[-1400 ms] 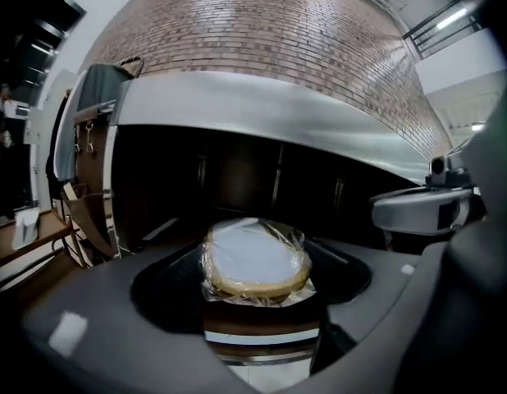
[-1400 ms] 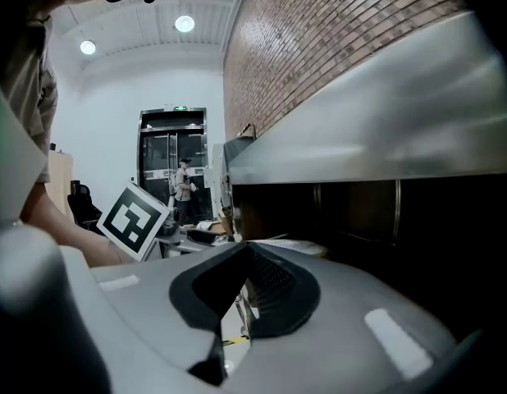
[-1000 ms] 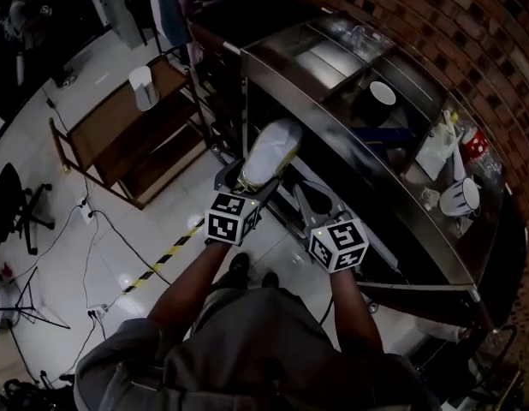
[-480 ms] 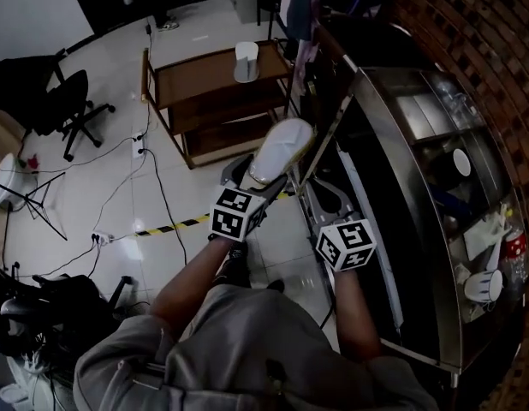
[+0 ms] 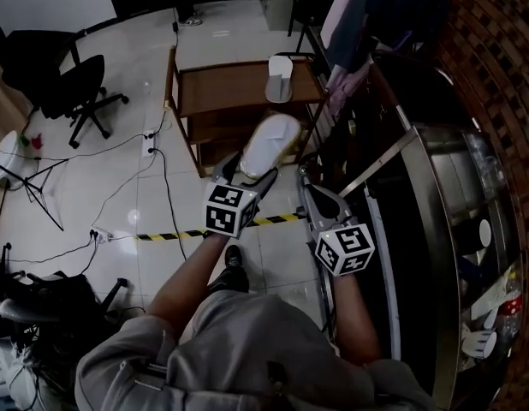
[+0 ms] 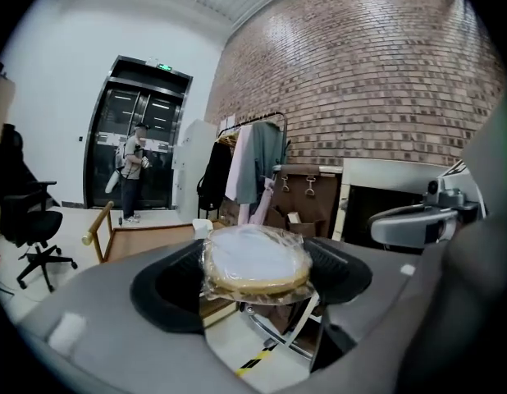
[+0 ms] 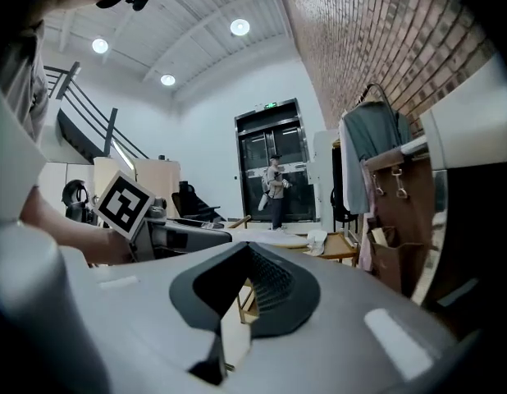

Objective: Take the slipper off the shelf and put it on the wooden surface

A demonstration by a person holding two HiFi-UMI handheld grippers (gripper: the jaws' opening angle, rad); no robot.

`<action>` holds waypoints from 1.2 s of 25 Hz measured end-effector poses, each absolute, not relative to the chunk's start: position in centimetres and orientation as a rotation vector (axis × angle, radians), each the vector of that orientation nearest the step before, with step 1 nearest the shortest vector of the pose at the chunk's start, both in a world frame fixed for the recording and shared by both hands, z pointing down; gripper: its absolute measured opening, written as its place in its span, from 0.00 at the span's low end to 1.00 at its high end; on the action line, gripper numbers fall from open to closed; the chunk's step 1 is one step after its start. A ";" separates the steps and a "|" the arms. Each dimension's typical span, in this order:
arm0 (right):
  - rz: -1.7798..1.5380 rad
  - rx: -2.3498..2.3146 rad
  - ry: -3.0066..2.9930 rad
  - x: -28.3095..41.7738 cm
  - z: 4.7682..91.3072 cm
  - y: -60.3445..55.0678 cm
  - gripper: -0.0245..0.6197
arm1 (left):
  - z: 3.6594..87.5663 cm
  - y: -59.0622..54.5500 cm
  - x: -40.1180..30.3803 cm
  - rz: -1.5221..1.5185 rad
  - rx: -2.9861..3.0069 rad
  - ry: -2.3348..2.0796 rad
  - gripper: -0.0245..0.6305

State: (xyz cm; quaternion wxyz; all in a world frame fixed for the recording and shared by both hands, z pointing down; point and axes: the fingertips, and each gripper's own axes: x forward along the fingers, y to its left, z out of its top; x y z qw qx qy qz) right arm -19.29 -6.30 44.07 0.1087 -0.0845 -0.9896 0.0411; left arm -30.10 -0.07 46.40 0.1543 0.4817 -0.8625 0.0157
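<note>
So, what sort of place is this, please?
Probably an indoor studio or lab-like workspace, not a home: a tall brick wall, an office chair on a tiled floor, a clothes rack and big glass doors.

office chair (image 5: pixel 69 82) far left | garments (image 5: pixel 360 15) hanging beside brick wall (image 5: pixel 502 58) | striped tape (image 5: pixel 166 234) on floor (image 5: pixel 119 174)
</note>
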 end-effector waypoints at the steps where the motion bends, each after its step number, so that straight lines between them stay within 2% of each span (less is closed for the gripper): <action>1: 0.112 -0.255 -2.907 -21.0 44.1 -6.2 0.04 | 46.5 0.2 -31.7 0.038 1.373 -2.475 0.62; 12: 0.089 -0.343 -2.868 -36.7 44.7 -3.9 0.04 | 47.4 3.9 -48.0 -0.003 1.261 -2.526 0.62; 30: 0.085 -0.650 -2.840 -56.4 44.6 -8.0 0.04 | 50.8 3.3 -64.5 -0.032 0.878 -2.622 0.62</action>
